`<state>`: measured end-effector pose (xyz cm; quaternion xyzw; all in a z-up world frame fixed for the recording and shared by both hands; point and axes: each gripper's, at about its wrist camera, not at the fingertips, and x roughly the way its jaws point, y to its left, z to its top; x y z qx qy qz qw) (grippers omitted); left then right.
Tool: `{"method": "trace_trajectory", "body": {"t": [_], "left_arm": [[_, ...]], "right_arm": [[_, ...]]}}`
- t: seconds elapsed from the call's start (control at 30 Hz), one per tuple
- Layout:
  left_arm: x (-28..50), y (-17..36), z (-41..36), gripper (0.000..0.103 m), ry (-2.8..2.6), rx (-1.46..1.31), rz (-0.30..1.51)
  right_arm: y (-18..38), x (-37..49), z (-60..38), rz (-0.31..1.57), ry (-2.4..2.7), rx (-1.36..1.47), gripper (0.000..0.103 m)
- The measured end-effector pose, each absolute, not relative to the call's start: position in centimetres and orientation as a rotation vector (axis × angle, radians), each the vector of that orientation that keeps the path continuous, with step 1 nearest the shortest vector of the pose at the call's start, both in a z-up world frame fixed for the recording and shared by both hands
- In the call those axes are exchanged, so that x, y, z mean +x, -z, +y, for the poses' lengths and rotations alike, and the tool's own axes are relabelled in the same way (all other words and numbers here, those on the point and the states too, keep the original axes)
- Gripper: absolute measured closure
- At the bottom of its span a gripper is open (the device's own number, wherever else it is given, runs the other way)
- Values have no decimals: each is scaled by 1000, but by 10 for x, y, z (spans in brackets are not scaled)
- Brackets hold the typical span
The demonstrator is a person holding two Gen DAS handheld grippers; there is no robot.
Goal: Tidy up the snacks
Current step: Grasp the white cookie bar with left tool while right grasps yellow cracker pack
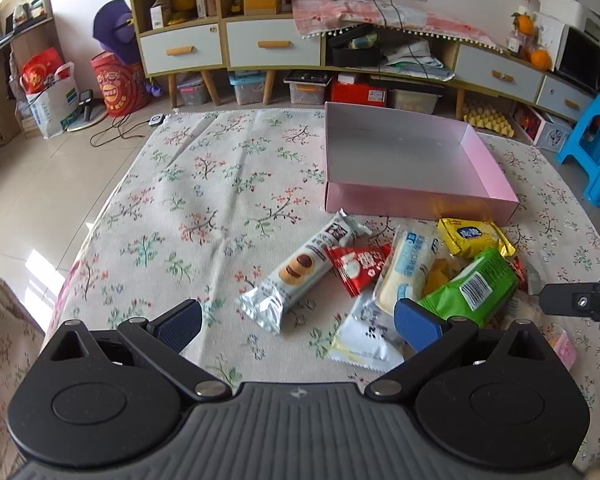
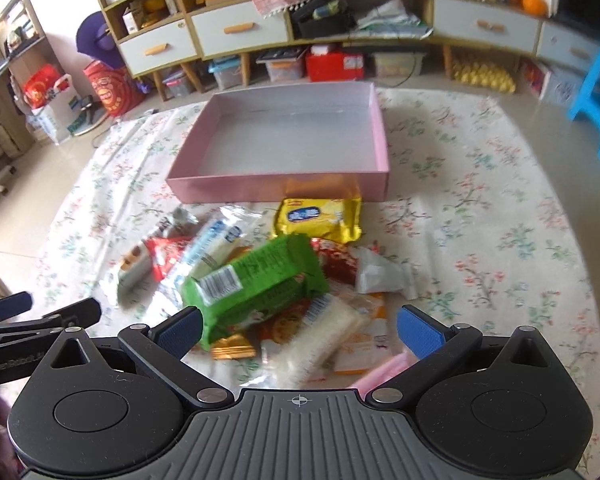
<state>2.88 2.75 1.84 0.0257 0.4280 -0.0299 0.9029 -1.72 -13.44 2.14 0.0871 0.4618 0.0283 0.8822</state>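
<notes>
Snacks piled on the floral cloth just in front of the pink box; box has nothing in it. I've got the left gripper spread wide over the cookie pack, not touching. Right gripper also spread, green packet btwn its fingers w/o contact. Yellow packet sits near box wall

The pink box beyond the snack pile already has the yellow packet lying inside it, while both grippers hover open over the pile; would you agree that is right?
Not quite: the pink box holds nothing. In the right wrist view the yellow packet lies on the floral cloth just in front of the box's near wall, at the far edge of the pile. The rest stands: the left gripper and right gripper both have their jaws open over the snacks.
</notes>
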Motion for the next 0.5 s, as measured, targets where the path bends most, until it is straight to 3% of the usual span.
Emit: {"method": "trace_trajectory", "body": {"t": [0.37,0.5], "left_arm": [[84,-5,44,3,117,35,948],[97,16,55,18,164,10,990]], "right_arm": [[-22,36,-152,960,-59,214,0],[-3,52,-166,959,-60,266,1]]}}
